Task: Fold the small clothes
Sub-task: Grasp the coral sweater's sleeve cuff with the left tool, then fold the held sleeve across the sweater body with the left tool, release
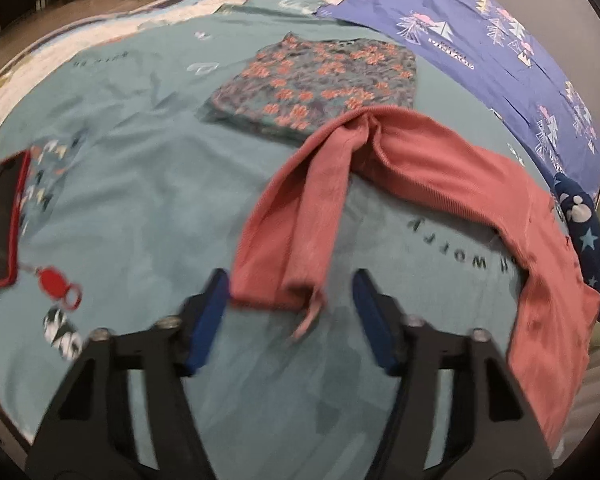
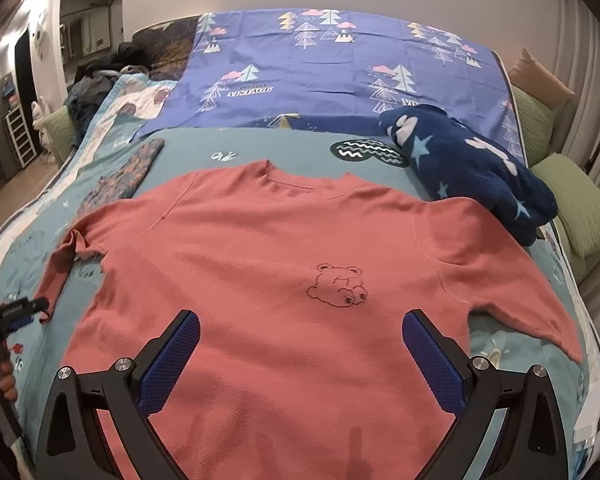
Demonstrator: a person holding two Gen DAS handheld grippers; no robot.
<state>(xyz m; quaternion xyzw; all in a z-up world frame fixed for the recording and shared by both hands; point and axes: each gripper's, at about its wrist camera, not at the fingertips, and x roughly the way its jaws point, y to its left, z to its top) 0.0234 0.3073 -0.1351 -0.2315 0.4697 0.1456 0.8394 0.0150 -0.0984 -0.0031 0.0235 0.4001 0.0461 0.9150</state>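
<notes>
Lying flat on bed, pink shirt, both hand-held grippers spread apart, empty.

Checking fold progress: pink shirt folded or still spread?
Spread. The pink shirt lies flat, face up, bear drawing showing, both sleeves out; the left sleeve is bunched near the shoulder. No fold made yet.

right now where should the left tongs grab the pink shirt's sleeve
At the cuff end of the sleeve of the pink shirt, coming straight ahead and low. The cuff lies flat on the bedspread, just ahead of the open left tongs, with its hem edge facing them.
</notes>
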